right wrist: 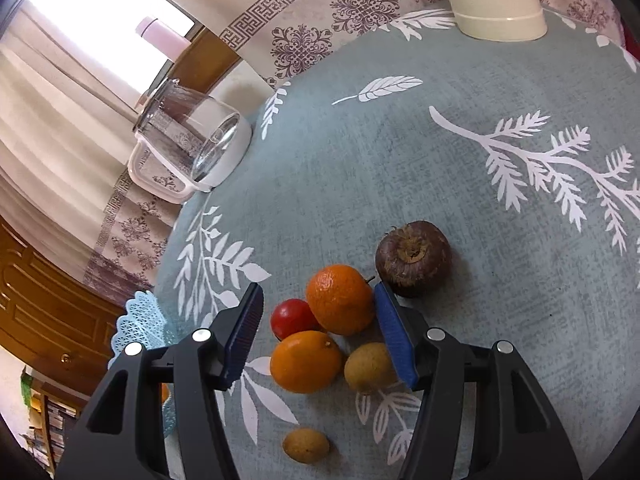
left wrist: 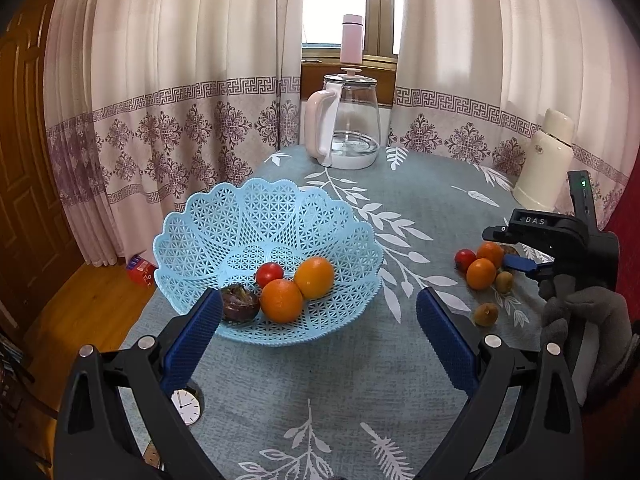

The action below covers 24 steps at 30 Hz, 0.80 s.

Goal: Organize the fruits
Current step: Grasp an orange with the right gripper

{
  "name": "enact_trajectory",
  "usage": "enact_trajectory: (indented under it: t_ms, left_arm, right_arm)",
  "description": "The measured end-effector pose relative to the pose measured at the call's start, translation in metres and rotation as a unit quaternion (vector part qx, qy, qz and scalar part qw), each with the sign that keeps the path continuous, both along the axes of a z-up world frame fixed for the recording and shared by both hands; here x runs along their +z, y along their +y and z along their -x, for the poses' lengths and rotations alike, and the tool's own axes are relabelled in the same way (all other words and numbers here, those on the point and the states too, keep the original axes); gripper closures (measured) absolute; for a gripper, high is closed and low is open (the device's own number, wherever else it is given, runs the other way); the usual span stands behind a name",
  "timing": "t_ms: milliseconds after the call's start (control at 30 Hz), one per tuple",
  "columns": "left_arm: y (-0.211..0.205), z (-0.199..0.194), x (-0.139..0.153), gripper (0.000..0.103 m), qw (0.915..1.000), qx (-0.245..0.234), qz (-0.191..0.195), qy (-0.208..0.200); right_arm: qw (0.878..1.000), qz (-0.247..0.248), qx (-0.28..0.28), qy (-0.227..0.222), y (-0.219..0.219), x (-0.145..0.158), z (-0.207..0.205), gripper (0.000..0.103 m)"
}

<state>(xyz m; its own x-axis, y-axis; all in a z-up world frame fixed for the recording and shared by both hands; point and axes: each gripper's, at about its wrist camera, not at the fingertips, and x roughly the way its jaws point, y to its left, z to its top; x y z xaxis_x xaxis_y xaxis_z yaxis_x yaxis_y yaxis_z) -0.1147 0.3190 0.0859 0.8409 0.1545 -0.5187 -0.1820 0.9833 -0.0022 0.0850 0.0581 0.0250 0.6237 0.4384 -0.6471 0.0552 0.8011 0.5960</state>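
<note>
Loose fruit cluster on the bench (right wrist: 460,168), an orange (right wrist: 340,298) lying between the right gripper's (right wrist: 320,334) spread, empty fingers, while the blue basket (left wrist: 224,216) of sorted fruit sits just ahead of the left gripper (left wrist: 320,332), likewise open and empty.

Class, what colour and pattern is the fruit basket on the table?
The basket is light blue plastic with an openwork lattice and scalloped rim, clearest in the left wrist view.

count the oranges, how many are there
4. Two lie in the blue basket: one orange in front, another behind it. Two sit on the table between the right gripper's open fingers: one farther, one nearer. None seems hidden.
</note>
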Motion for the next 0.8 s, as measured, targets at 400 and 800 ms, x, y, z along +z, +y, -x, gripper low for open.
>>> enact_trajectory:
  t_ms: [400,800]
  left_arm:
    - [0.001,-0.001,-0.001,0.004,1.0,0.002,-0.001,0.0]
    - [-0.005,-0.006,-0.003,0.004,1.0,-0.002,-0.005,0.005]
  right_arm:
    - [0.999,0.025,-0.014,0.025,0.008,-0.011,-0.007,0.05]
    - [0.999,0.039,0.0,0.007,-0.003,-0.006,0.0,0.064]
